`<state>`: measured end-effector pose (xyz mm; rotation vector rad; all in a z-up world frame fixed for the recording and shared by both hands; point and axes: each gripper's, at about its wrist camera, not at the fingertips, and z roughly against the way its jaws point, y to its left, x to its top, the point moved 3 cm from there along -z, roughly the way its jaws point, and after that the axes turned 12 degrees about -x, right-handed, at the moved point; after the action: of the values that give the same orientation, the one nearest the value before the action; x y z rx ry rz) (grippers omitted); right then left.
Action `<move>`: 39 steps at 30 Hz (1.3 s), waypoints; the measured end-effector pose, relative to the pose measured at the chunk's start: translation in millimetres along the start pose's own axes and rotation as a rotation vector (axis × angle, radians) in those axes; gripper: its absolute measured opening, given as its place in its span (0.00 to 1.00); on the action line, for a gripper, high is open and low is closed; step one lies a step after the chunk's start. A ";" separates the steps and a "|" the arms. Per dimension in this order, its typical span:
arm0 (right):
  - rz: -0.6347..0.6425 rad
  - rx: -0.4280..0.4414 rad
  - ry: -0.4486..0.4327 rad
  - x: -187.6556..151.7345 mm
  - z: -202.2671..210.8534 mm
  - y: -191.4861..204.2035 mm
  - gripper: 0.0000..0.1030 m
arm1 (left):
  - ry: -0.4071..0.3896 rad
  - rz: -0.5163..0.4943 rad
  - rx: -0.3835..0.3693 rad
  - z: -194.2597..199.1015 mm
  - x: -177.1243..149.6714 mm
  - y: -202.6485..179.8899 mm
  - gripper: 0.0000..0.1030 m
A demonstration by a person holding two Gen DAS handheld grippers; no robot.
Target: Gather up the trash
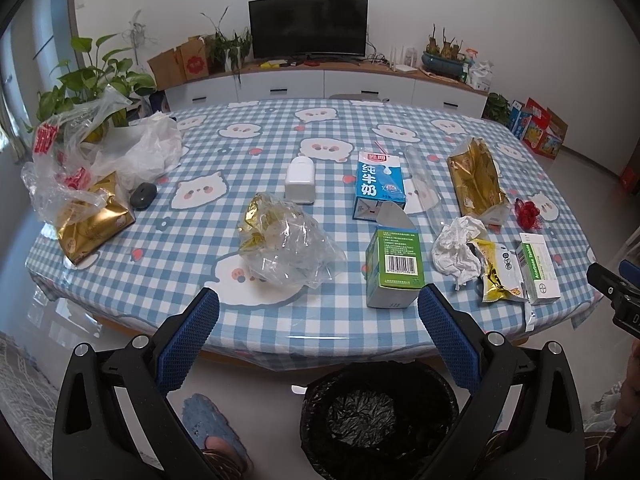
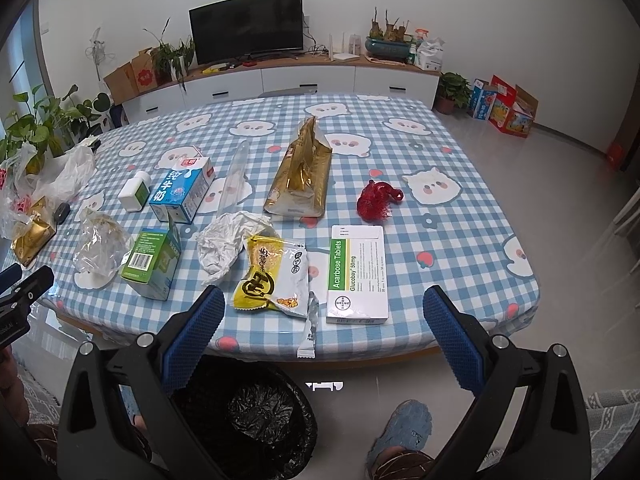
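Note:
Trash lies across the blue checked table [image 1: 280, 128]: a crumpled clear bag [image 1: 286, 246], a green box [image 1: 394, 266], a blue milk carton [image 1: 378, 186], a white tissue wad [image 1: 458, 248], a yellow snack wrapper [image 2: 272, 276], a white tablet box [image 2: 357, 276], a gold bag [image 2: 300, 176] and a red net ball [image 2: 378, 198]. A bin with a black liner [image 1: 376, 420] stands on the floor under the near table edge. My left gripper [image 1: 318, 312] is open and holds nothing, just short of the edge. My right gripper [image 2: 324, 310] is also open and holds nothing.
At the left end sit plastic bags [image 1: 100, 152], another gold bag [image 1: 90, 226], a dark mouse [image 1: 143, 195] and a white bottle [image 1: 300, 179]. A person's slippered feet [image 2: 402, 428] flank the bin. A TV cabinet [image 1: 320, 84] runs along the far wall.

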<state>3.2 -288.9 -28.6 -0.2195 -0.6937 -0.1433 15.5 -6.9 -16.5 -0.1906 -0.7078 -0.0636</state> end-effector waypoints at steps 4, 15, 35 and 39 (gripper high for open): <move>-0.002 -0.001 -0.004 0.4 1.5 -0.4 0.93 | 0.002 -0.001 0.002 -0.5 -0.1 0.2 0.94; -0.002 -0.001 -0.005 0.6 1.7 -0.8 0.93 | 0.004 -0.001 0.002 -1.2 -0.2 1.4 0.94; 0.094 0.050 -0.027 40.8 1.2 61.5 0.93 | 0.030 0.052 0.031 -9.8 32.9 37.8 0.94; 0.122 0.067 0.008 50.7 -15.2 81.5 0.92 | 0.056 0.092 0.022 -23.3 43.2 57.3 0.93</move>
<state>67.7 -216.7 -19.6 -0.1966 -0.6743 -0.0047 70.3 45.1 -14.4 -0.1990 -0.6426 0.0271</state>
